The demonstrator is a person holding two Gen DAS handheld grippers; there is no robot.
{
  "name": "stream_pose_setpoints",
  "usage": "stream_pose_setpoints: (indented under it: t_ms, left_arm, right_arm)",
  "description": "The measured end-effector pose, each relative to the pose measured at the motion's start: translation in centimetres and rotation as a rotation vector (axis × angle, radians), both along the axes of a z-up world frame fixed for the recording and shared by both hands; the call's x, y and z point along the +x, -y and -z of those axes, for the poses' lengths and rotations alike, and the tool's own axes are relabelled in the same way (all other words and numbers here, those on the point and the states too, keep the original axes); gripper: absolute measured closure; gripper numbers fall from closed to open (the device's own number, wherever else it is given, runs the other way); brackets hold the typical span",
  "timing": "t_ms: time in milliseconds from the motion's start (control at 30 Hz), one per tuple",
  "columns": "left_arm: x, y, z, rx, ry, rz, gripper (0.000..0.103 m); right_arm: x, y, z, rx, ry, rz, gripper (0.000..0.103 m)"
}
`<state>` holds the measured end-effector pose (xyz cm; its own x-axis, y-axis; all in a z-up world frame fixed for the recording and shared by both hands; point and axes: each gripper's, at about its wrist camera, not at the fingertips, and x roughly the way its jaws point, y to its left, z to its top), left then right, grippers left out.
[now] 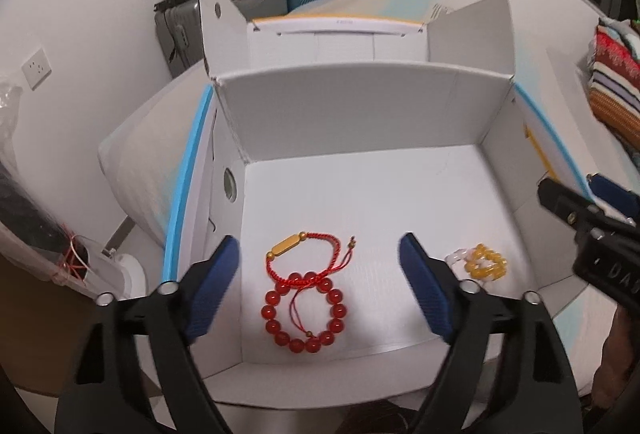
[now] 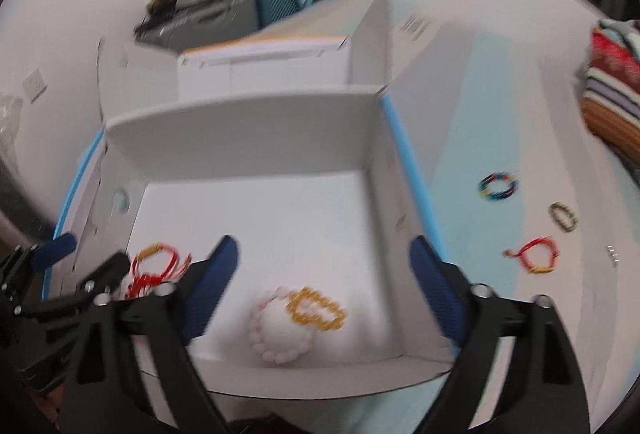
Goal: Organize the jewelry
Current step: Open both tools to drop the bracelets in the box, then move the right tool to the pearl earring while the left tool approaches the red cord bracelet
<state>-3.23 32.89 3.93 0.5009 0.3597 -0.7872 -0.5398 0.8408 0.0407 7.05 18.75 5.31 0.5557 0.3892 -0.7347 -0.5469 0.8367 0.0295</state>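
Ahead of my fingers (image 2: 430, 276) the white box (image 2: 376, 122) sits on the pale blue-and-white table (image 2: 460, 194), and right of my right fingers three bracelets lie on it: multicoloured (image 2: 498, 186), dark (image 2: 563, 217), red (image 2: 534, 255).

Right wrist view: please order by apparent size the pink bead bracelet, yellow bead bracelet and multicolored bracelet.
1. pink bead bracelet
2. yellow bead bracelet
3. multicolored bracelet

The multicolored one lies farther from the camera, so its true rank is unsure.

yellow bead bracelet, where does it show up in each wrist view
Left wrist view: yellow bead bracelet lies low right on the box floor, beyond the right finger.
Right wrist view: yellow bead bracelet sits low centre, between the fingers.
Shared landmark: the pale pink bracelet touching it, inside the white box.
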Motion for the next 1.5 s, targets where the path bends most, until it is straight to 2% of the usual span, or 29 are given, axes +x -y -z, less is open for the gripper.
stream_pose_setpoints:
  t_ms: [67,167,400,700,833,1000,1500]
  left_arm:
    - [-0.1,0.5,-0.6,0.012,0.016,0.003,0.011]
    - [0.1,1.4,-1.3,0.019,0.037,0.012,0.006]
    - [1.0,4.5,-2.4,0.059,0.056,0.046,0.006]
    - [3.3,9.7,-4.2,0.047,0.106,0.128,0.006]
    - [4.9,12.2,-4.7,0.010,0.122,0.174,0.006]
    - [7.0,15.8,-5.0,0.014,0.133,0.228,0.006]
    - [13.9,24.2,-3.8,0.004,0.105,0.386,0.006]
  right_arm:
    - [0.3,1.0,-0.9,0.019,0.029,0.021,0.008]
    - [0.5,2.4,-2.0,0.021,0.061,0.040,0.008]
    - [0.8,6.3,-3.8,0.014,0.134,0.082,0.008]
    - [2.8,13.5,-4.7,0.009,0.136,0.172,0.008]
    - [3.7,17.0,-4.8,0.003,0.139,0.228,0.008]
    - [5.5,21.5,-4.8,0.009,0.125,0.308,0.008]
    - [11.9,31.7,-2.9,-0.019,0.068,0.440,0.008]
